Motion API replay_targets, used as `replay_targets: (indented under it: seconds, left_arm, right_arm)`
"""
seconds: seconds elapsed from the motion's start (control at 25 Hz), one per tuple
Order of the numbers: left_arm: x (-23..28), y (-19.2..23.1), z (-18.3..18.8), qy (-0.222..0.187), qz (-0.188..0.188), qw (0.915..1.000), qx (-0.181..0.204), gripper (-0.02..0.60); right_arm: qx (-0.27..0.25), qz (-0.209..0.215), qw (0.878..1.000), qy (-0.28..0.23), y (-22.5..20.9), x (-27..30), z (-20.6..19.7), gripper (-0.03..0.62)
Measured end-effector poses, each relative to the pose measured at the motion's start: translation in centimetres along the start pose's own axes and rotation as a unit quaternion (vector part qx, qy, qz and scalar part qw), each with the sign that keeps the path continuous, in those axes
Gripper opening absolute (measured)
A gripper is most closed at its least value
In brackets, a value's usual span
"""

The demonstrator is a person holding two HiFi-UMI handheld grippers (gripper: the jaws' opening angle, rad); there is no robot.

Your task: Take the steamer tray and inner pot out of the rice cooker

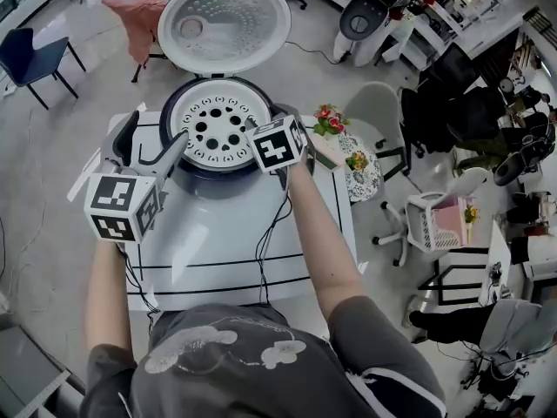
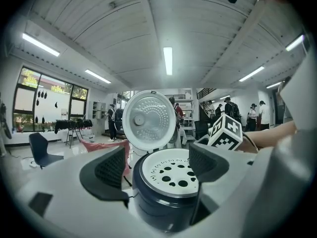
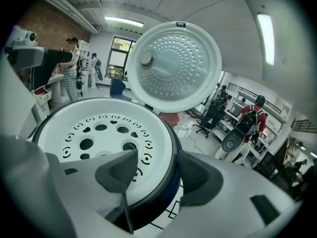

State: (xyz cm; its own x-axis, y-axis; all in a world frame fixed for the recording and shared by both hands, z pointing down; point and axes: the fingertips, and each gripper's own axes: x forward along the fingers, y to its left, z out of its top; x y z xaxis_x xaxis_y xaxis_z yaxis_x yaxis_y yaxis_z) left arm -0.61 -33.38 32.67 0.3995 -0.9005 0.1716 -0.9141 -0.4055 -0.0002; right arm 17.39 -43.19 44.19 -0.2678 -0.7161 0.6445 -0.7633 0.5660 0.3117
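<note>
The dark rice cooker (image 1: 213, 178) stands on the table with its lid (image 1: 224, 14) swung up. The white steamer tray (image 1: 218, 124), full of holes, sits in its mouth. My left gripper (image 1: 155, 139) hovers just left of the cooker, open and empty. In the left gripper view the cooker (image 2: 158, 205) and tray (image 2: 173, 170) show ahead between the jaws. My right gripper (image 3: 156, 171) is open and straddles the cooker's right rim (image 3: 167, 180). One finger (image 3: 119, 170) is over the tray (image 3: 99, 133), the other outside the wall. In the head view only its marker cube (image 1: 278, 144) shows.
The white table (image 1: 218, 242) has black lines and cables running off its near edge. Right of it are a small flower-patterned table (image 1: 352, 164) and white chairs (image 1: 379, 111). A blue chair (image 1: 30, 55) and a red cloth (image 1: 139, 20) stand behind, with people further off.
</note>
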Motion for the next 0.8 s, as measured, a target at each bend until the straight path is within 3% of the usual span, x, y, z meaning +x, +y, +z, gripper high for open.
replay_targets:
  seconds: [0.24,0.32,0.48,0.8]
  left_arm:
    - [1.0,1.4,-1.9,0.024,0.0,0.9997,0.004,0.408]
    - [1.1,1.7,-2.2,0.027,-0.004,0.9996,-0.002,0.408]
    - [1.1,1.6,-2.9,0.029,-0.015,0.9994,-0.012,0.407]
    - [0.4,2.6,-3.3,0.022,-0.019,0.9994,-0.02,0.408]
  right_arm:
    - [-0.026,-0.014,0.999,0.024,-0.1,0.3,-0.6,0.264]
    - [-0.027,-0.03,0.999,0.029,-0.8,0.4,-0.4,0.219]
    - [0.01,-0.065,0.998,0.025,-1.8,0.5,-0.4,0.135]
    - [0.067,-0.065,0.996,-0.014,-1.9,-0.3,0.8,0.115]
